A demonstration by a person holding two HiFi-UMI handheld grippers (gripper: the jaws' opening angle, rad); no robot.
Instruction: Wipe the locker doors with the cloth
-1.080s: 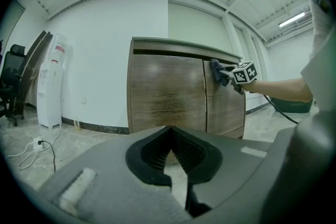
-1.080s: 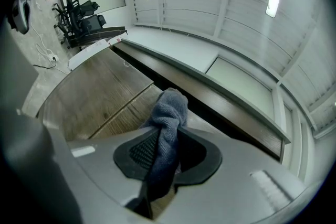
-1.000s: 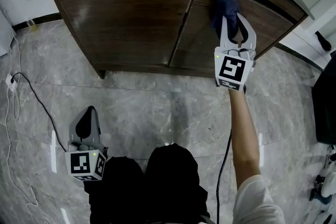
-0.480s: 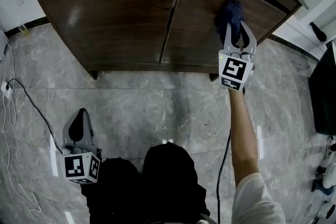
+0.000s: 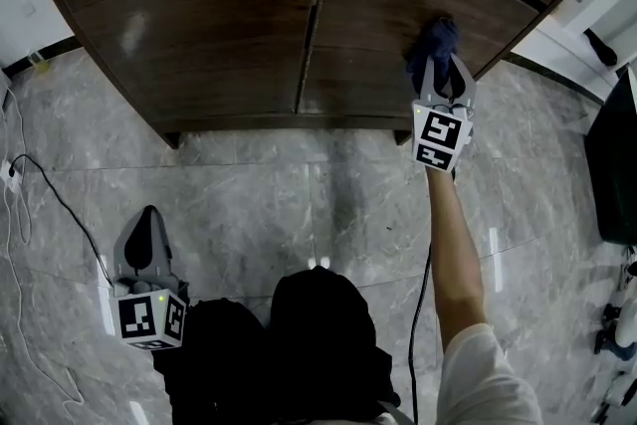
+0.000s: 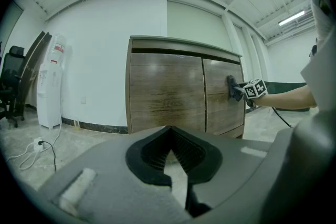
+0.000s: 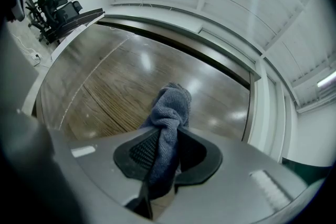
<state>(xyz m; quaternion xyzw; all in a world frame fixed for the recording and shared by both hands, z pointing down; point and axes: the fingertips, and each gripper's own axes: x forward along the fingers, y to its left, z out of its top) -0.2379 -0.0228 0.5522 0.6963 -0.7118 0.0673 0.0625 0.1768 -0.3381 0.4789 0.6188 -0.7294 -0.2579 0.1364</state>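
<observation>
A dark wooden locker with a left door point(image 5: 199, 25) and a right door point(image 5: 373, 15) stands on the grey marble floor. My right gripper point(image 5: 441, 65) is shut on a bunched blue cloth point(image 5: 435, 37) and presses it against the right part of the right door. In the right gripper view the cloth point(image 7: 170, 105) sticks out between the pads of the right gripper point(image 7: 167, 135) and meets the wood. My left gripper point(image 5: 149, 214) hangs low over the floor at the lower left, shut and holding nothing; its view faces the locker point(image 6: 168, 92) from a distance.
A white cable point(image 5: 45, 179) runs over the floor at the left. A black object point(image 5: 617, 164) stands at the right edge. A white water dispenser point(image 6: 50, 81) and an office chair point(image 6: 10, 86) stand left of the locker. The person's dark legs point(image 5: 318, 343) fill the bottom middle.
My right gripper has slid the cloth down the right door, from near its top edge toward its middle. The left gripper has stayed low by the floor.
</observation>
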